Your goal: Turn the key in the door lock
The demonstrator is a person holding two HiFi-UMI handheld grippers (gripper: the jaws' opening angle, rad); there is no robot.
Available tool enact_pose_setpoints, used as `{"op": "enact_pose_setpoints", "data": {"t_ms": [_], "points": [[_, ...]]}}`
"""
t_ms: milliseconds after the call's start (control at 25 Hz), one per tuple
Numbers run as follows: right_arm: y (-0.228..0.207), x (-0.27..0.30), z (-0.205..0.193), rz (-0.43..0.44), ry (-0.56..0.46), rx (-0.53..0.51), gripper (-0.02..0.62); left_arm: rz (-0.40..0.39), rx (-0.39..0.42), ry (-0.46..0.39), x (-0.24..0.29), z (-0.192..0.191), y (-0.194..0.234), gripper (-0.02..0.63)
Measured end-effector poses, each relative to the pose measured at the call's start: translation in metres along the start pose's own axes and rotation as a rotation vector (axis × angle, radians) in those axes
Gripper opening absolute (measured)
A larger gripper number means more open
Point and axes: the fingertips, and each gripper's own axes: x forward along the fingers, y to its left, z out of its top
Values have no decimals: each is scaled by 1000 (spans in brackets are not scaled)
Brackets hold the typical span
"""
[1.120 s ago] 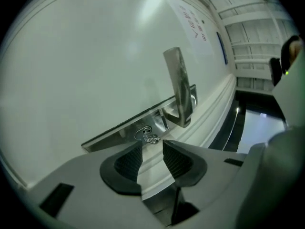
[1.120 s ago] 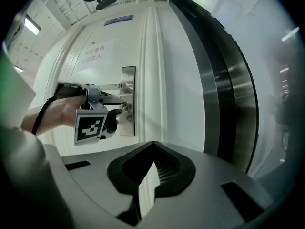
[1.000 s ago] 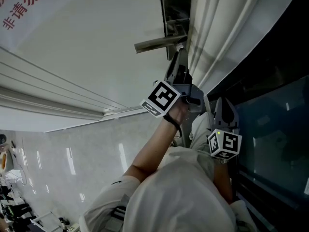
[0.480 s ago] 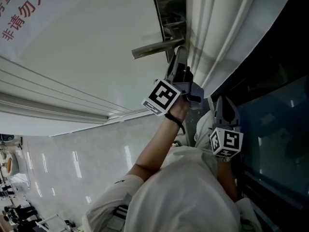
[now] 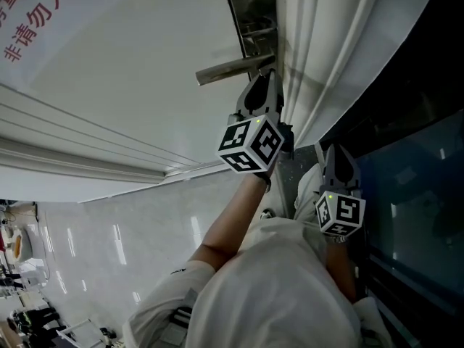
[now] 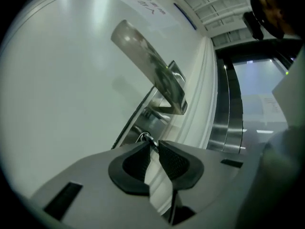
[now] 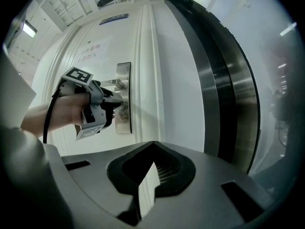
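White door (image 5: 130, 64) fills most of the head view, w/ red print (image 5: 32, 17) toward 10 o'clock. A dark glass panel (image 5: 413, 194) runs down the 3 o'clock side, w/ the white door frame (image 5: 319, 49) btwn the two. Person's left forearm (image 5: 228, 227) reaches up from 6 o'clock toward the lock. The left gripper (image 6: 155, 146) sits at the door right under the lever handle (image 5: 228, 69), approx 6 o'clock of it. The right gripper (image 7: 153, 144) hangs at 4 o'clock of the left one, near the frame and apart from the door hardware. Steel lock plate (image 5: 255, 17) stands at 12 o'clock of the head view, by the door's edge, w/ the handle sticking out of it toward 9 o'clock. Key (image 6: 146, 138) is in the plate below the handle, a small ring on it. Left jaws have just been closing and now stand nearly together, tips pinched on the key's outer end. Right jaws are together at the tips, nothing btwn them.
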Motion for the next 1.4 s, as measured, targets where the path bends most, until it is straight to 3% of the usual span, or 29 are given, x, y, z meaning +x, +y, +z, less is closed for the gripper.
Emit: {"op": "enact_pose_setpoints", "data": {"t_ms": [320, 640, 880, 1080, 1280, 1400], "points": [[4, -3, -6, 8, 6, 13, -8, 60, 325, 91, 0, -2, -2, 66], [4, -9, -5, 2, 3, 13, -8, 155, 406, 90, -5, 3, -4, 66], [5, -14, -8, -4, 4, 14, -8, 178, 389, 91, -6, 3, -3, 66], [7, -18, -10, -4, 7, 19, -8, 231, 541, 77, -7, 4, -5, 66], [7, -22, -14, -10, 15, 26, -8, 260, 584, 92, -7, 3, -4, 66], [8, -24, -15, -12, 16, 29, -8, 262, 684, 76, -5, 1, -6, 66]]}}
